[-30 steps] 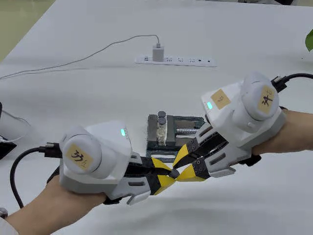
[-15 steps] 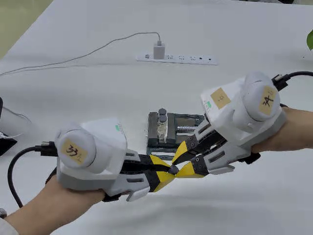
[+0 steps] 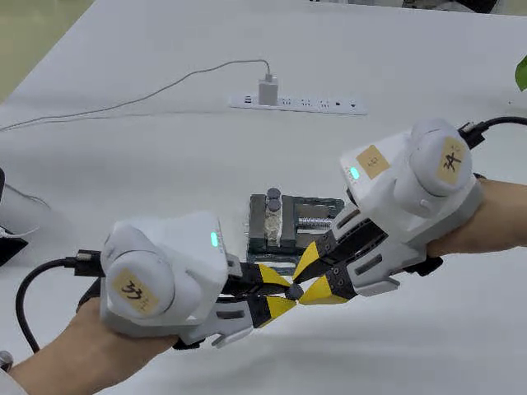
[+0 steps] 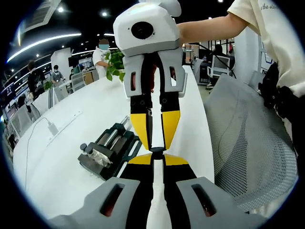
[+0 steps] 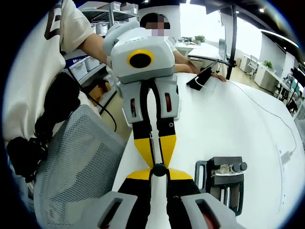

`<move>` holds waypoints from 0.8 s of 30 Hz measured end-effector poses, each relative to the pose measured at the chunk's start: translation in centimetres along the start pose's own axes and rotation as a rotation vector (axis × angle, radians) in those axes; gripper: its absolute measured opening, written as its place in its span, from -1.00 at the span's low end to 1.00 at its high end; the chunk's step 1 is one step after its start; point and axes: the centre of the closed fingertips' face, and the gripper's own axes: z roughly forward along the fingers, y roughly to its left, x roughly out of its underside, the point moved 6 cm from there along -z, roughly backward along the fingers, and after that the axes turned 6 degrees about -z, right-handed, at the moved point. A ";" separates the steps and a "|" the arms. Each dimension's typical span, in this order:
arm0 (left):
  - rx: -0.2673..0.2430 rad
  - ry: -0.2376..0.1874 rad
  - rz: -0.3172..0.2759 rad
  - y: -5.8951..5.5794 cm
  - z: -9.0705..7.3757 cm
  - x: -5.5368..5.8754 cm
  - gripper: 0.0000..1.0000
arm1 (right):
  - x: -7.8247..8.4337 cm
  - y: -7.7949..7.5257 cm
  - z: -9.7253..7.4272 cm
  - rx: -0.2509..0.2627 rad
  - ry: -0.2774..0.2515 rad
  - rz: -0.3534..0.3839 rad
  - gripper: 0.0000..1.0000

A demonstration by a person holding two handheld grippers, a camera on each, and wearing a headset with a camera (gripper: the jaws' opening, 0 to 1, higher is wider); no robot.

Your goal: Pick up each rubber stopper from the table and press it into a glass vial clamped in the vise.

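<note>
Small dark rubber stopper, near the front edge of the bench, pinched jointly by the closed jaws of left gripper and right gripper; likely light, springy, best held across its sides.

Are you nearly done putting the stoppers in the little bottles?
Partly. Two vials in the vise already look plugged on top. One stopper is in hand: the left gripper and the right gripper both seem to pinch it, tip to tip, in front of the vise. It is not pressed in yet. I cannot tell whether an empty vial is waiting.
</note>
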 end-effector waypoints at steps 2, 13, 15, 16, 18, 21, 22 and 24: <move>0.000 0.001 -0.006 0.0 0.0 0.0 -0.95 | 0.0 0.0 0.0 0.000 -0.001 0.000 -0.88; 0.011 -0.004 -0.036 -0.1 0.1 0.3 -0.93 | 0.1 0.1 0.1 -0.009 0.008 -0.010 -0.89; 0.011 -0.004 -0.034 -0.1 0.1 0.3 -0.93 | 0.1 0.1 0.1 -0.009 0.010 -0.011 -0.89; 0.008 -0.004 -0.035 0.0 0.1 0.3 -0.93 | 0.1 0.1 0.2 -0.008 0.009 -0.011 -0.89; 0.006 -0.012 -0.052 0.0 0.1 0.4 -0.93 | 0.1 0.1 0.2 -0.008 0.011 -0.008 -0.89; 0.005 -0.022 -0.076 0.1 0.1 0.4 -0.92 | 0.1 0.0 0.1 -0.008 0.013 -0.005 -0.89; 0.002 -0.024 -0.079 0.1 0.1 0.4 -0.92 | 0.1 0.0 0.1 -0.006 0.012 -0.004 -0.89; -0.001 -0.029 -0.089 0.1 0.0 0.5 -0.92 | 0.0 0.0 0.1 -0.006 0.011 -0.001 -0.89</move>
